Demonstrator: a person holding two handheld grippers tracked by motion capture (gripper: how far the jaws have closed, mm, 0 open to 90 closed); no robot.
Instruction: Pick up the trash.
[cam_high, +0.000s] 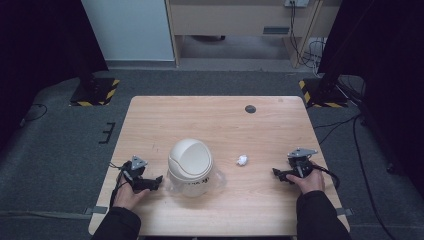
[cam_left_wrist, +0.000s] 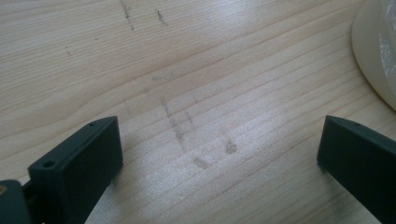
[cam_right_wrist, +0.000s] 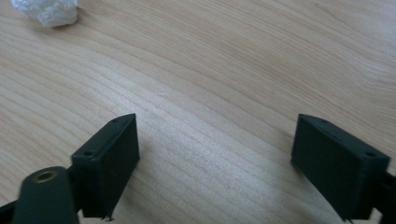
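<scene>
A small cream bin with a domed swing lid (cam_high: 190, 165) stands near the front middle of the wooden table (cam_high: 215, 120); its rim (cam_left_wrist: 373, 51) edges into the left gripper view at the right. A crumpled white paper ball (cam_high: 242, 160) lies to the bin's right and appears again (cam_right_wrist: 49, 11) at the top left of the right gripper view. My left gripper (cam_high: 156, 181) rests low on the table just left of the bin, jaws wide apart (cam_left_wrist: 219, 149) over bare wood. My right gripper (cam_high: 278, 174) sits right of the paper ball, jaws spread (cam_right_wrist: 215, 154) with nothing between them.
A dark round grommet (cam_high: 250, 109) sits in the table's far part. Dark stands with yellow-black striped bases (cam_high: 95, 91) flank the table on the grey floor, and cables trail at the right (cam_high: 360, 150).
</scene>
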